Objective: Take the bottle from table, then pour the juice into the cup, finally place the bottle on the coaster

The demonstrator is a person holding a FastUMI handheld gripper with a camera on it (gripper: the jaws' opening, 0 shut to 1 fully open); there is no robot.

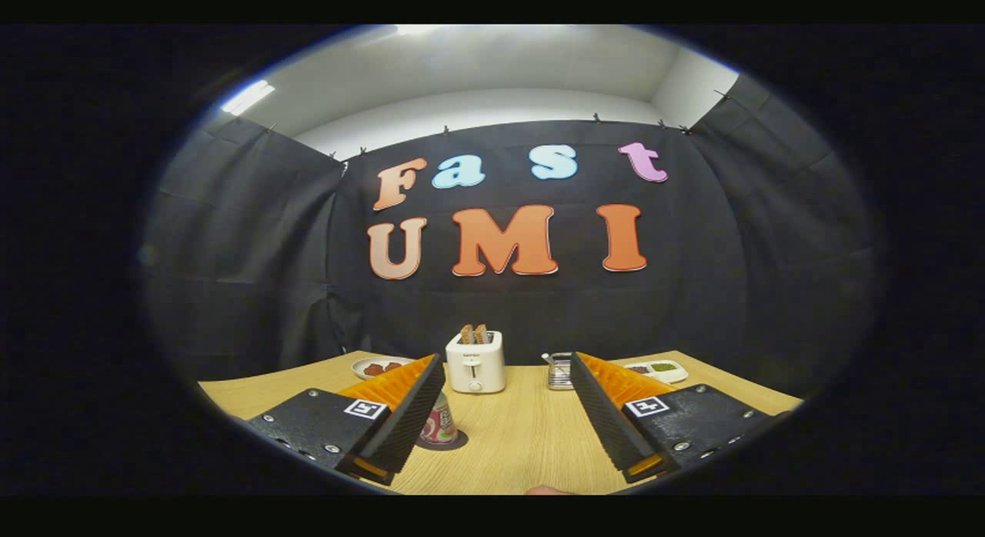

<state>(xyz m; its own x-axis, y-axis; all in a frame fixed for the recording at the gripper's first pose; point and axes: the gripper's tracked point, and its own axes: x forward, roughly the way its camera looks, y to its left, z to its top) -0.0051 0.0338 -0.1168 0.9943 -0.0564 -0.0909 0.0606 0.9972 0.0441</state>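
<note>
A small bottle (441, 427) with a red and white label stands upright on a dark round coaster (454, 444) on the wooden table (515, 437). My left finger hides part of the bottle, which sits just inside that finger. My gripper (505, 358) is open wide, with nothing between its fingers. A shiny metal cup (559, 371) stands farther back, just ahead of my right fingertip.
A white toaster (475, 361) holding two slices of toast stands beyond the fingers at the table's back. A plate of reddish food (378, 367) lies back left. A white dish with green food (659, 368) lies back right. A small tan shape (549, 490) shows at the near edge.
</note>
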